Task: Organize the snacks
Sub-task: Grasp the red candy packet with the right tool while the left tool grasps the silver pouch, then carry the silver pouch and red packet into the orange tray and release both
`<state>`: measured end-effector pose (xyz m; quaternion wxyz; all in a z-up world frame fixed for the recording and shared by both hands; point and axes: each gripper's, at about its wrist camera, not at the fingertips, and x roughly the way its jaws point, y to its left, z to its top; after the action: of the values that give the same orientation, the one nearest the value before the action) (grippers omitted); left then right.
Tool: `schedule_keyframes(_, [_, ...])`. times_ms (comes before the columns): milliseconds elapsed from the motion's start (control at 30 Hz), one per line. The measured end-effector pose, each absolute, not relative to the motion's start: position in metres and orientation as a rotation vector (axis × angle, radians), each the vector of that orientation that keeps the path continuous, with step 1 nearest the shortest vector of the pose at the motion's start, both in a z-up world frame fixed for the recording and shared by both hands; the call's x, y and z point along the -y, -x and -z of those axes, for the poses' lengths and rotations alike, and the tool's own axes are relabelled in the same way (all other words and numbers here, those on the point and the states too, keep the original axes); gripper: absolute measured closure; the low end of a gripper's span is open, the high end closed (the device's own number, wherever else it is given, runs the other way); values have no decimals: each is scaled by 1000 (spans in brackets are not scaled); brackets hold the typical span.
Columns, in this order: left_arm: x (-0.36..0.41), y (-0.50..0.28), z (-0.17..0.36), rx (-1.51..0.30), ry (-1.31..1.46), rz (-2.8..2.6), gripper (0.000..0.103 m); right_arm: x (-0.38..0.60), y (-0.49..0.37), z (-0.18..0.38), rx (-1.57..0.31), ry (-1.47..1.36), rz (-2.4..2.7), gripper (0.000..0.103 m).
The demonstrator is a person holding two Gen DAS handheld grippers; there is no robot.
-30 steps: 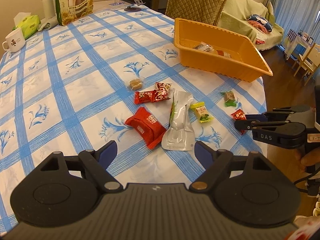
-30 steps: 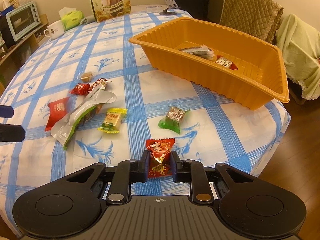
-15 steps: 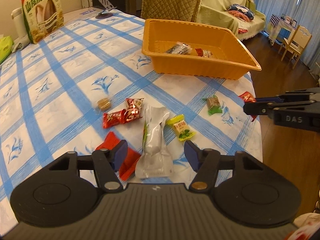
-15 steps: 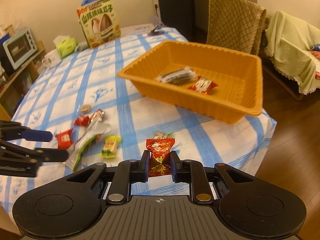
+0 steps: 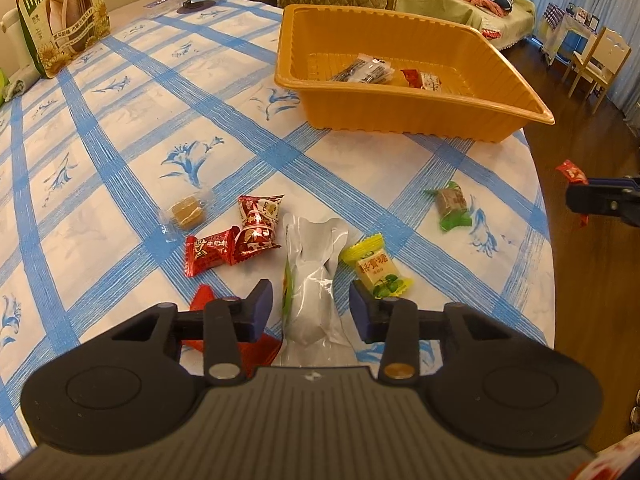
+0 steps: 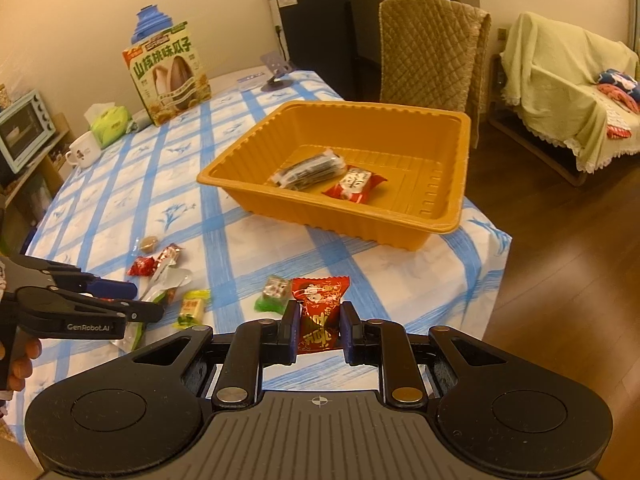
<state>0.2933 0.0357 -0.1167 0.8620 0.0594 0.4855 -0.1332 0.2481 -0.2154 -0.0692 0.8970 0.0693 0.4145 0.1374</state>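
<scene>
My right gripper [image 6: 319, 332] is shut on a red candy [image 6: 320, 312] and holds it in the air before the orange tray [image 6: 424, 236], which holds a dark packet [image 6: 308, 170] and a red-white packet [image 6: 354, 184]. My left gripper [image 5: 311, 312] is open low over a silver pouch [image 5: 314, 280], its fingers either side of it. On the cloth lie a yellow candy [image 5: 376, 272], a green candy [image 5: 452, 204], two red candies [image 5: 236, 236], a brown caramel [image 5: 186, 210] and a red packet [image 5: 204, 300] partly hidden under my left finger.
A sunflower-seed bag [image 5: 60, 12] stands at the table's far end, with a mug [image 6: 84, 152] and tissue pack [image 6: 110, 122] near it. A quilted chair [image 6: 432, 48] stands behind the tray. The table edge [image 5: 544, 248] drops to wooden floor on the right.
My right gripper lifted the red candy higher and toward the tray. My left gripper moved forward and down over the silver pouch, jaws narrowing slightly but still open.
</scene>
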Motion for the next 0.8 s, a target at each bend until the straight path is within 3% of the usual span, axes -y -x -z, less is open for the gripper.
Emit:
schedule_keyframes(167, [-33, -299, 122, -1036, -127, 265, 76, 219, -249, 69, -860, -146, -281, 82])
schedule_keyframes(800, [-37, -299, 84, -976, -83, 258, 77, 225, -268, 60, -835, -153, -315, 82])
